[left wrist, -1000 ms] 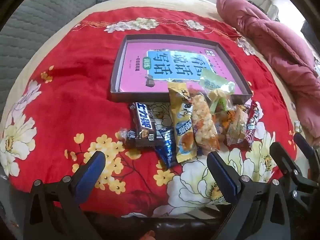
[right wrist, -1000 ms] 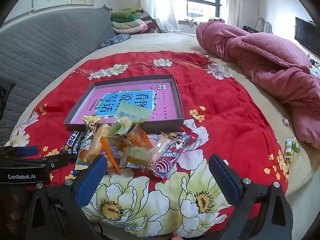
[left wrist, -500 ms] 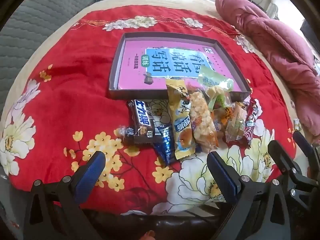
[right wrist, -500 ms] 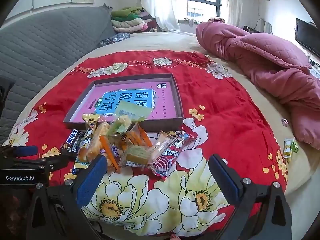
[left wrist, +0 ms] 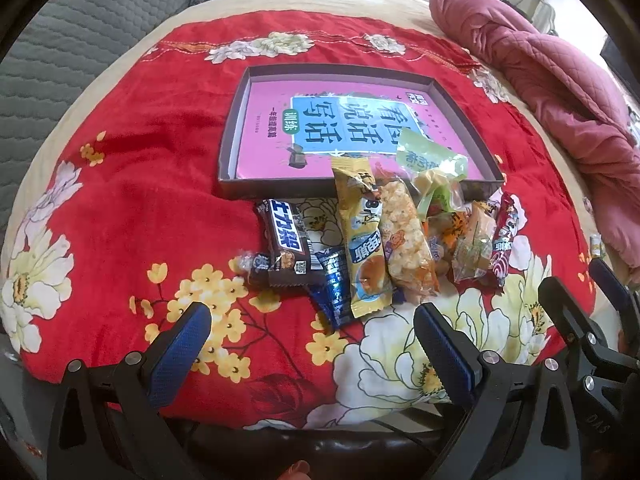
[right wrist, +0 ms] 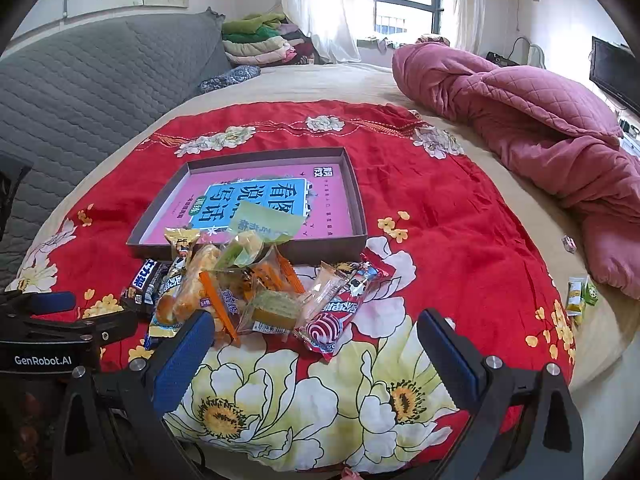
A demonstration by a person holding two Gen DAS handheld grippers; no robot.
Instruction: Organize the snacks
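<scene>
Left gripper [left wrist: 310,326]: jaws spread wide, grasping nothing, at 6 o'clock below the snacks.
Brown chocolate bar wrapper [left wrist: 287,242]: 9 o'clock end of the snack row on the red floral blanket [left wrist: 132,204].
Shallow grey cardboard tray with pink printed base [left wrist: 456,104]: 12 o'clock, snacks touching its near wall.
Red-and-white swirl candy packet [right wrist: 340,312]: 3 o'clock end.
Right gripper [right wrist: 312,334]: jaws released wide, empty.

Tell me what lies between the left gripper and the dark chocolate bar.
Only bare red floral blanket separates the open left gripper from the dark chocolate bar; no snack sits in that stretch. The left wrist view shows it.
</scene>
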